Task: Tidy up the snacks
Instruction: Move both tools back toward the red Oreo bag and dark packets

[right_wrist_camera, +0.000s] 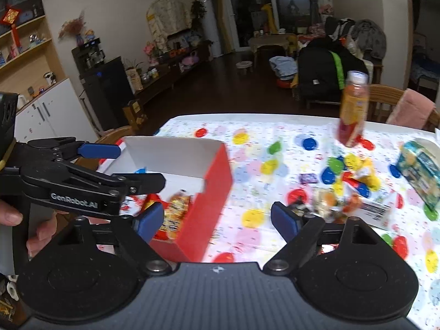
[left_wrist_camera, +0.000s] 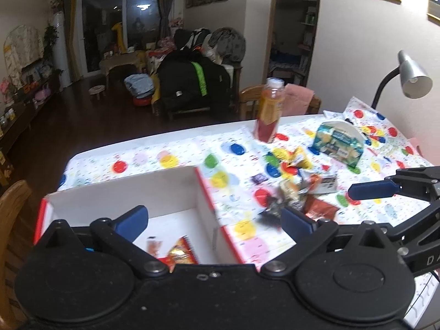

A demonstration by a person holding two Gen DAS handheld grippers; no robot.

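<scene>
An open box (left_wrist_camera: 203, 189), red outside and white inside, sits on the spotted tablecloth and holds a few snack packets (left_wrist_camera: 180, 253). My left gripper (left_wrist_camera: 214, 221) is open and empty above the box's right wall. In the right wrist view, the left gripper (right_wrist_camera: 123, 166) hangs over the box (right_wrist_camera: 217, 181). A loose pile of snacks (left_wrist_camera: 297, 189) lies to the right of the box. My right gripper (right_wrist_camera: 217, 220) is open and empty, between the box and the pile (right_wrist_camera: 330, 200). One blue finger (left_wrist_camera: 371, 188) of it shows in the left wrist view.
An orange-red drink bottle (left_wrist_camera: 269, 110) stands at the far table edge. A blue-green packet (left_wrist_camera: 339, 143) leans in a white holder at the right. A silver desk lamp (left_wrist_camera: 412, 77) rises behind it. Wooden chairs (left_wrist_camera: 13, 209) stand at the near left and beyond the table. A hand (right_wrist_camera: 16, 217) holds the left gripper.
</scene>
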